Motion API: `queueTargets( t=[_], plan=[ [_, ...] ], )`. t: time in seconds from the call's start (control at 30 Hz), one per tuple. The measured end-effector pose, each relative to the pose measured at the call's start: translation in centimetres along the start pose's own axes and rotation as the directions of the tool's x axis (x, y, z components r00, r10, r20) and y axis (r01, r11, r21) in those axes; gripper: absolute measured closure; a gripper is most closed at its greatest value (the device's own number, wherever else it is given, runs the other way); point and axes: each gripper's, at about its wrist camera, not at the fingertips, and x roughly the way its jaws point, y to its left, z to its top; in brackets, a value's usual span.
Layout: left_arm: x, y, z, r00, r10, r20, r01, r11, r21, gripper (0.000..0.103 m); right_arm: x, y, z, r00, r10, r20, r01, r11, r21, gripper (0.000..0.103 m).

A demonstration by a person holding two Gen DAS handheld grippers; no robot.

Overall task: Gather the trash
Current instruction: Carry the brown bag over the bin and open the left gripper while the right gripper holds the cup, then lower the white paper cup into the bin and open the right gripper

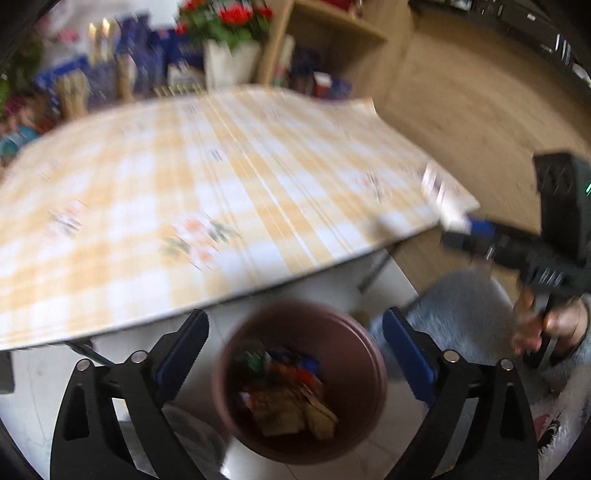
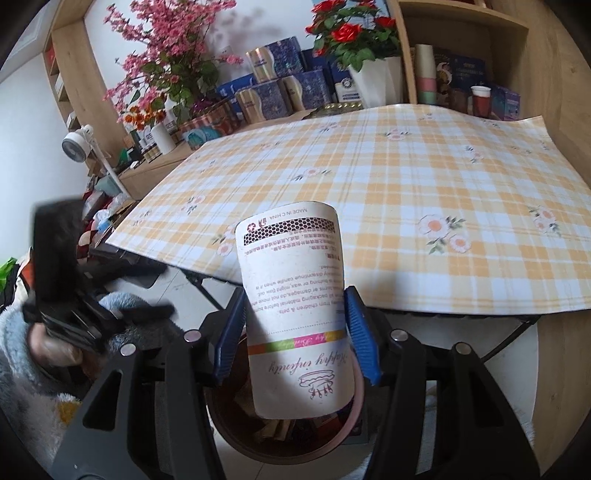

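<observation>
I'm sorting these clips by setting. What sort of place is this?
Probably a lived-in home room: a folding table with a checked floral cover, shelves of boxes and flower pots, and a trash bin on the floor.

left wrist cam pretty blurry, sitting above the brown bin (image 1: 299, 384), facing down and out across the checkered worktop (image 1: 184, 192), right wrist cam sharp, close over the same bin (image 2: 236, 428), facing that worktop (image 2: 406, 206) and shelves (image 2: 461, 48) behind, both views share bin, worktop, red flowers (image 2: 347, 33)
</observation>
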Motion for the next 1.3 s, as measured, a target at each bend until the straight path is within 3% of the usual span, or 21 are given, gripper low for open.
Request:
queueTargets(
  t=[0.1,0.23,0.5,0.7,0.9,1.1,1.23,1.3],
  plan=[
    [-2.1,0.1,0.0,0.995,0.053,0.081,-0.054,0.999,0.006,0.007,0.9,1.1,-0.7,1.0,0.025,-0.019,-0.025,1.0,-0.014,0.048],
    [-4.3,0.3,-0.4,0.975,0.133,0.177,-0.134,0.991,-0.007,0.006,2.2,3.0,-1.8,0.997,0.049,-0.058,-0.052,0.997,-0.062,0.046],
    [-6.5,1.7,-2.3,0.922,0.292,0.254,-0.271,0.956,-0.111,0.006,5.5,6.3,-4.3,0.985,0.042,-0.17,-0.073,0.981,-0.182,0.046],
    [-6.4,3.0,-2.8,0.918,0.317,0.24,-0.281,0.944,-0.17,0.006,8.1,6.3,-5.8,0.97,0.023,-0.242,-0.066,0.983,-0.172,0.045],
    [-5.7,3.5,-2.9,0.929,0.307,0.205,-0.273,0.946,-0.177,0.006,10.2,5.0,-6.3,0.961,-0.021,-0.276,-0.014,0.992,-0.125,0.042],
    [-5.2,3.3,-2.9,0.936,0.302,0.183,-0.275,0.949,-0.157,0.006,10.8,4.3,-6.5,0.959,-0.052,-0.28,0.023,0.994,-0.105,0.034],
    [-4.9,3.4,-2.9,0.94,0.296,0.168,-0.271,0.95,-0.157,0.006,10.8,4.1,-6.5,0.959,-0.066,-0.274,0.039,0.994,-0.104,0.016],
    [-5.0,3.3,-2.8,0.94,0.295,0.172,-0.269,0.95,-0.157,0.006,10.8,4.0,-6.5,0.96,-0.072,-0.27,0.046,0.994,-0.102,0.013]
  ],
)
